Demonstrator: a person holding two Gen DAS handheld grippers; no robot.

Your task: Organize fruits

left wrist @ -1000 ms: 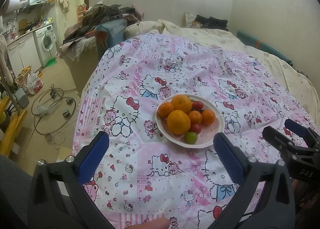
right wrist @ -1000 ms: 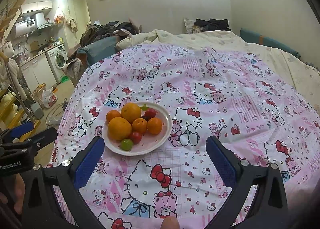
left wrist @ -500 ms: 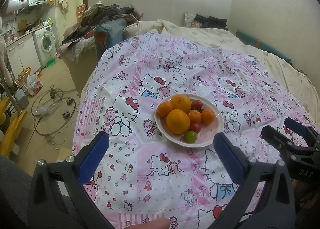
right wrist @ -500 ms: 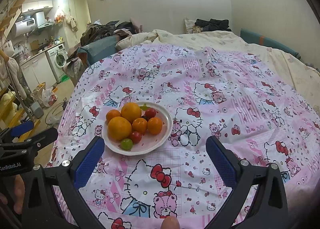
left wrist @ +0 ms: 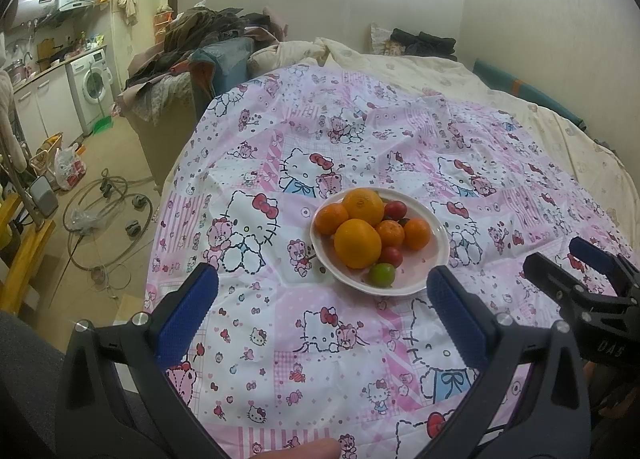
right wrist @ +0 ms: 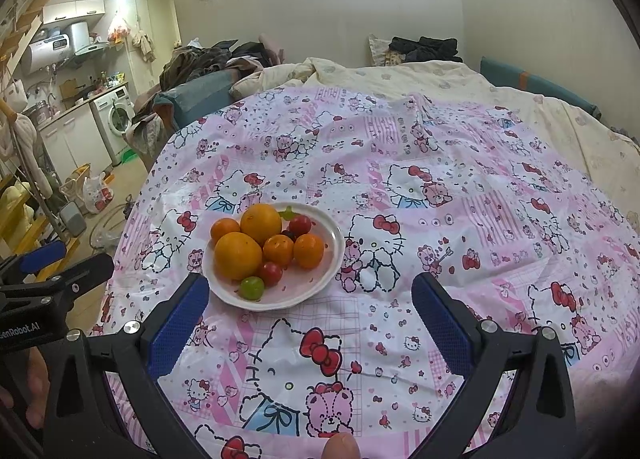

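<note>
My left tongs and right tongs are both wide apart and hold nothing. The plate of fruit sits mid-frame on the pink cloth, just past my left tongs' right tip and my right tongs' left tip.

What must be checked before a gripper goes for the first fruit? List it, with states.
1. Left gripper open, fingers empty: ok.
2. Right gripper open, fingers empty: ok.
3. Fruit all inside the white plate, none on the cartoon-cat cloth: ok.
4. Small green fruit at the near rim, nothing lying on it: ok.
5. Second container to sort fruit into: not ok, none in view.
6. Large oranges stable once neighbours are lifted: cannot tell.
</note>
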